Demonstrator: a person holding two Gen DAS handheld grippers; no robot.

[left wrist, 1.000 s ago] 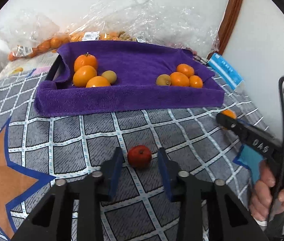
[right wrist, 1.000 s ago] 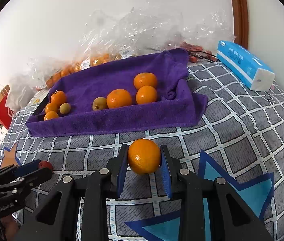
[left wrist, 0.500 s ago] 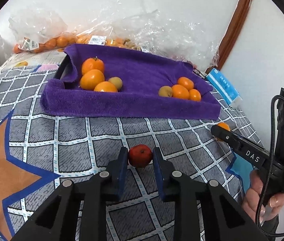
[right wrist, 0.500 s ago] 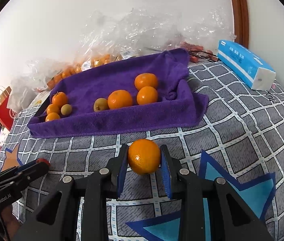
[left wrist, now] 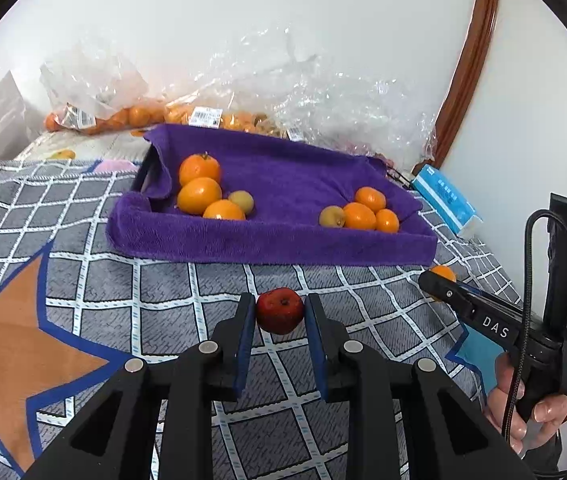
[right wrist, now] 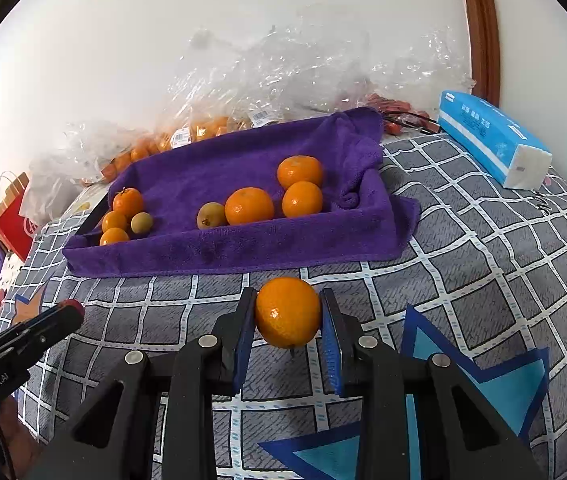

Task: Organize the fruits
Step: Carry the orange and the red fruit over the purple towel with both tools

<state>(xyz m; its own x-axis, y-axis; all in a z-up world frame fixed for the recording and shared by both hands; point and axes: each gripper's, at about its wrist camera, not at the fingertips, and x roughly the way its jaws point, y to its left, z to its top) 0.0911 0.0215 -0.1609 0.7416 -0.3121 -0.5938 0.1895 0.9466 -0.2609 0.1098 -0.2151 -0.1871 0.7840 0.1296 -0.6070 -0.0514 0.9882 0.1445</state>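
My left gripper (left wrist: 279,314) is shut on a small red fruit (left wrist: 280,310), held just above the checked bedcover. My right gripper (right wrist: 288,316) is shut on an orange (right wrist: 288,312), also lifted off the cover. Ahead of both lies a tray lined with a purple towel (left wrist: 283,240) (right wrist: 243,248). It holds two groups: oranges with one yellow-green fruit on the left (left wrist: 200,195) (right wrist: 120,216) and another such group on the right (left wrist: 359,215) (right wrist: 249,205). In the left wrist view the right gripper with its orange (left wrist: 443,273) shows at the right, held by a hand (left wrist: 523,416).
Clear plastic bags of oranges (left wrist: 139,116) (right wrist: 203,128) pile against the wall behind the tray. A blue tissue pack (right wrist: 491,136) (left wrist: 445,196) lies at the right of the tray. A red paper bag (right wrist: 13,216) stands off the bed's left side.
My left gripper closed on the red fruit and lifted it slightly, and its view tilted up toward the tray. The right gripper kept still with its orange.
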